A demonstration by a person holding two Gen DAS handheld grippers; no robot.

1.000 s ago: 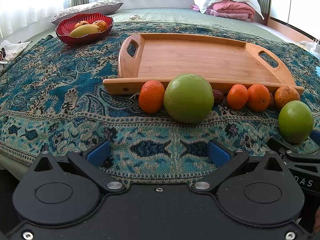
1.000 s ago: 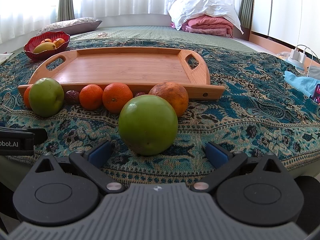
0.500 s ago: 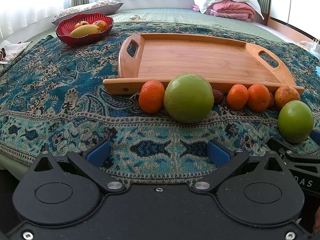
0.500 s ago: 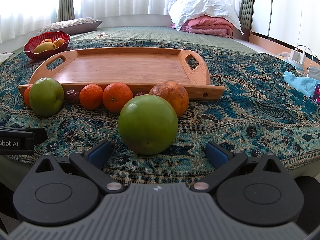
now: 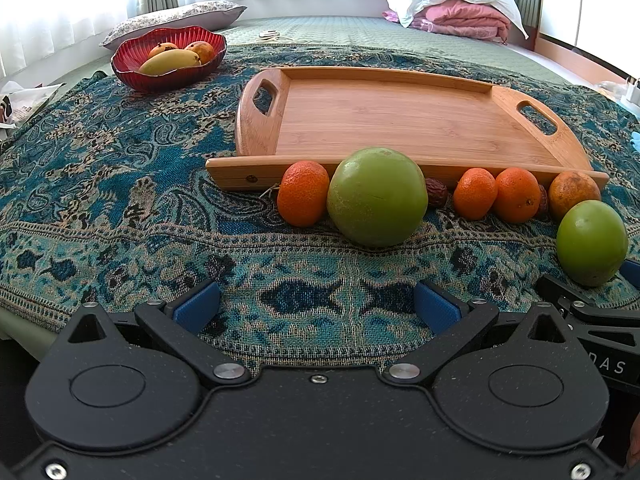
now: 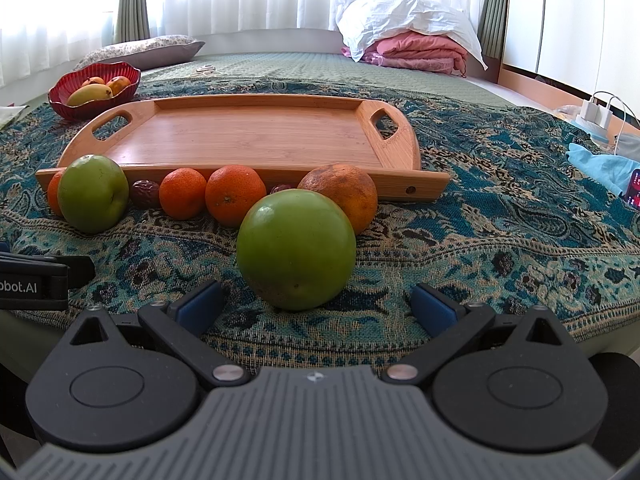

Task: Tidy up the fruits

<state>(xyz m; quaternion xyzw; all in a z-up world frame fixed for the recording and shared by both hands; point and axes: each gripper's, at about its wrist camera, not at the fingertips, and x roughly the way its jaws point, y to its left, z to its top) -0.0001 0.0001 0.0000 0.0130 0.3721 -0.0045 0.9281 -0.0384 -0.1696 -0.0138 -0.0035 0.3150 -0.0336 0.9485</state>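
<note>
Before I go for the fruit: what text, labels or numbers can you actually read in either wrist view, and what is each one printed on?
"bot.AI", cut off at the frame edge, on the left tool in the right wrist view.
"DAS", also cut off, on the right tool in the left wrist view.
The phone screen at the right edge shows red marks too small to read.
Nothing readable on the tray or the fruit.

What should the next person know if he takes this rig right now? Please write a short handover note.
Left gripper: open, holds nothing, faces a green fruit.
Right gripper: open, holds nothing, a second green fruit just ahead.
Oranges, four in all, and small dark dates lie along the wooden tray front edge.
Done: nothing; the tray holds no fruit.
Left: every fruit on the cloth.
</note>
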